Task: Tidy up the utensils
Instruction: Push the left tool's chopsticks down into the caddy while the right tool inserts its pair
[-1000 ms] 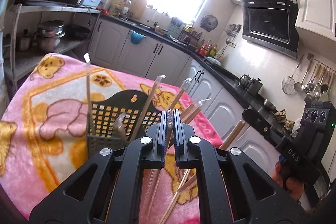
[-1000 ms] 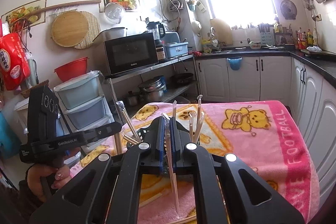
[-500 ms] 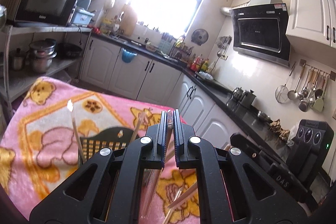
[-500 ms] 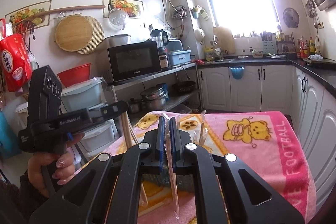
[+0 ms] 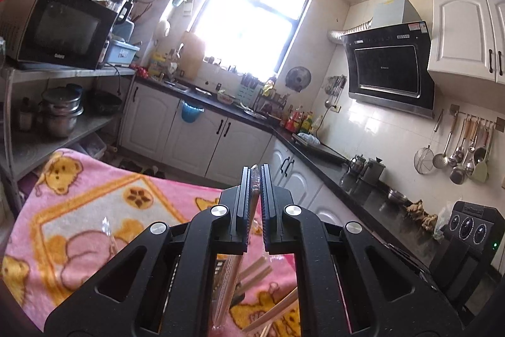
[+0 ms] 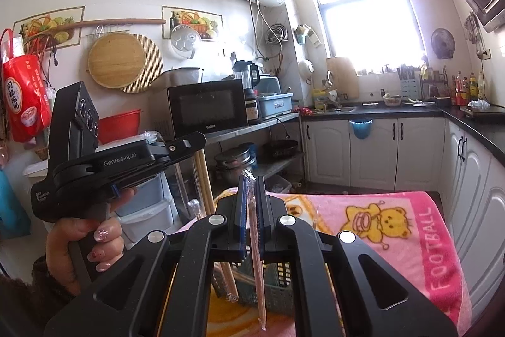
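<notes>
Both grippers — left [image 5: 256, 179] & right [image 6: 251, 188] — fingers clamped on wrapped chopsticks [image 6: 256, 245] above pink blanket [image 6: 394, 226].

Counter's covered by a pink teddy-bear blanket [image 6: 394, 217], with a dark slotted utensil basket [image 6: 277, 289] and loose chopsticks [image 5: 271, 318] on it.

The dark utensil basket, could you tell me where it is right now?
In the right wrist view, the dark utensil basket sits on the pink blanket, directly below the right gripper.
</notes>
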Tool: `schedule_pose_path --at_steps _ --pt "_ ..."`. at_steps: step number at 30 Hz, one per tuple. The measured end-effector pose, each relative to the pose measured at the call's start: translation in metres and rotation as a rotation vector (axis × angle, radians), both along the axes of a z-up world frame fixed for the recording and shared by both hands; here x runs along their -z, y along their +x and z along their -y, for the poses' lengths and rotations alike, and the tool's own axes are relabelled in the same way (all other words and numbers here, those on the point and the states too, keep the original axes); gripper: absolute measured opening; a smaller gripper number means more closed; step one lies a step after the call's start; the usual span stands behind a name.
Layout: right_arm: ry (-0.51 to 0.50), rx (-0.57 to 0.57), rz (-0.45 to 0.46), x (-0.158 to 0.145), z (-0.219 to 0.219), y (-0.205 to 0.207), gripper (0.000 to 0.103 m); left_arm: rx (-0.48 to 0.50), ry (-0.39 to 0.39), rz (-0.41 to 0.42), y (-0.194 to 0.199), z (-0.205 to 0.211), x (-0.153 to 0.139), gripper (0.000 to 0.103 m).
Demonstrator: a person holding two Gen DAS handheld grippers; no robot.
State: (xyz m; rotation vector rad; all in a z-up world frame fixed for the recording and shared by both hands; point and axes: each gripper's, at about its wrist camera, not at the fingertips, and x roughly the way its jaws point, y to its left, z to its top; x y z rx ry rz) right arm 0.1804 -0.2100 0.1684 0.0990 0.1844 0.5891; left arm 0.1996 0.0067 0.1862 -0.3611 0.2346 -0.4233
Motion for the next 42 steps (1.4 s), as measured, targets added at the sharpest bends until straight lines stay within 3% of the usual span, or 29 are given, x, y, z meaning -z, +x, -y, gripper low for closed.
schedule_pose_path --at_steps 13,28,42 --pt "0.014 0.026 0.062 -0.015 -0.007 0.018 0.005 -0.051 -0.004 0.046 0.011 -0.016 -0.019 0.003" --pt "0.014 0.041 0.145 -0.038 -0.014 0.039 0.005 -0.187 0.033 0.083 0.024 -0.038 -0.024 0.003" --pt "-0.02 0.046 0.095 -0.017 -0.024 0.065 0.005 -0.214 0.085 0.07 0.036 -0.032 -0.001 0.003"
